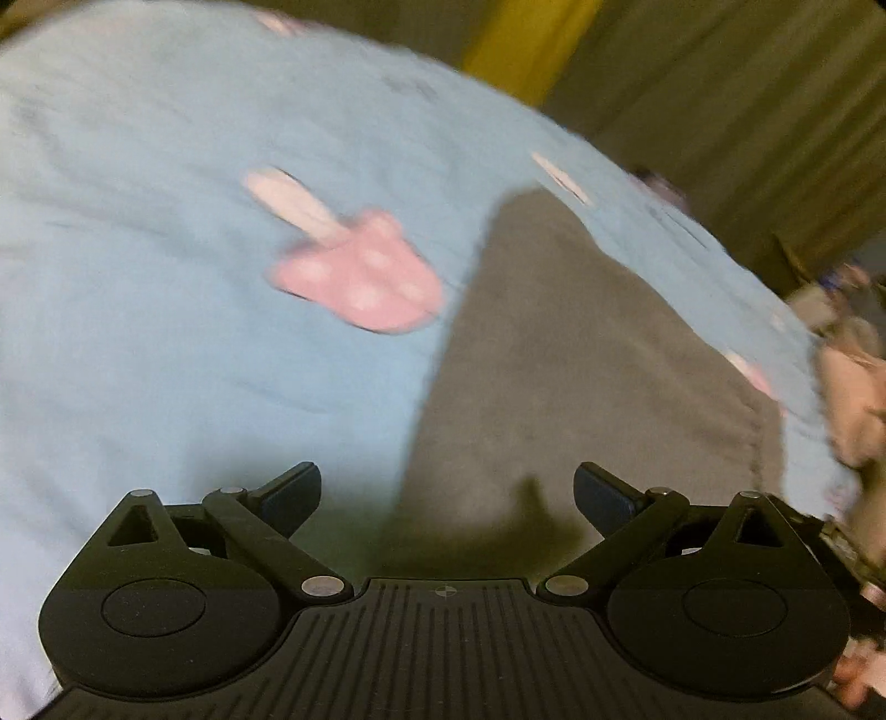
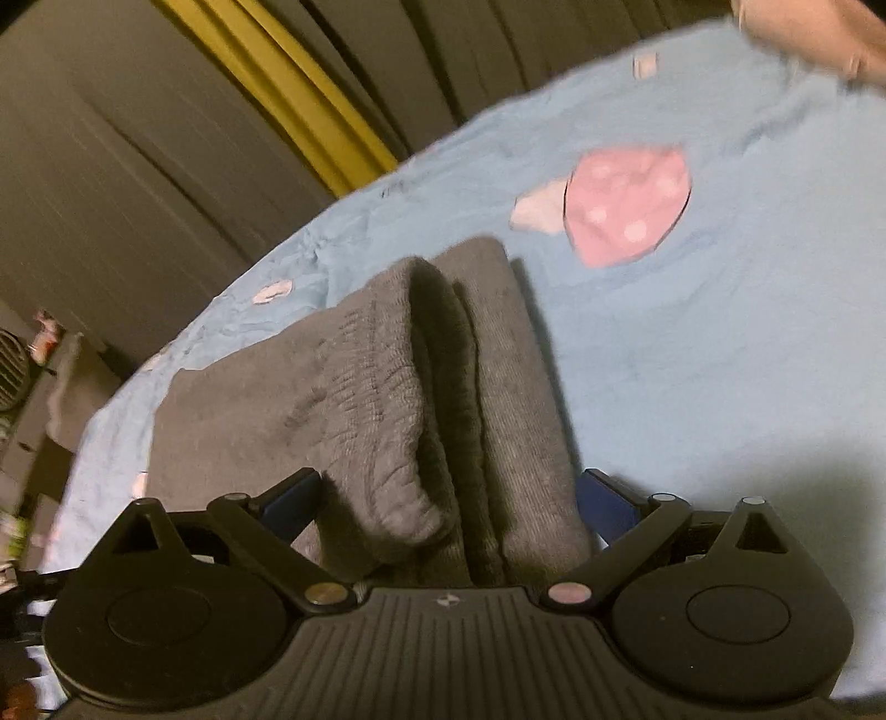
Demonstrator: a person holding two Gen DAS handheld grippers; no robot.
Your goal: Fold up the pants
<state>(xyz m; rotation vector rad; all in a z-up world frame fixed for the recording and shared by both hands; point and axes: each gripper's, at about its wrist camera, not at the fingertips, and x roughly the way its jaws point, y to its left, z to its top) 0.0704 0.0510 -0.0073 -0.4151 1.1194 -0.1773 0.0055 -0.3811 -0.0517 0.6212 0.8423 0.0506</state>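
**Pants bunched at right gripper; left gripper empty**

Olive-drab curtains [image 2: 138, 166] with one yellow panel [image 2: 288, 83] form the backdrop in both views. Below them lies a bed under a light blue sheet [image 2: 692, 360] printed with pink mushrooms [image 2: 628, 207].

Right wrist view: your grey pants [image 2: 398, 387] lie on the sheet, folded into thick layers. The ribbed waistband end is rolled over on top and reaches right up to your right gripper [image 2: 448, 498]. The jaws stand wide apart, one on each side of the stacked cloth. The fabric fills the gap between them. Whether either finger presses the cloth cannot be told. The far end of the pants runs away toward the curtain side of the bed. A hand [image 2: 819, 33] shows at the top right corner, over the sheet, blurred.

Left wrist view: the frame is motion-blurred. Your left gripper [image 1: 447, 493] has its jaws spread wide and holds nothing. It hangs above a flat grey stretch of the pants [image 1: 554, 360], which lies on the sheet [image 1: 166, 277] and runs off to the right. A gripper shadow falls on the cloth just ahead of the jaws. A mushroom [image 1: 360, 277] print sits just left of the pants' edge. At the right edge, a hand [image 1: 853, 399] shows beside the sheet's border; its details are too blurred to read.

Clutter at the left margin of the right wrist view is too small to identify.
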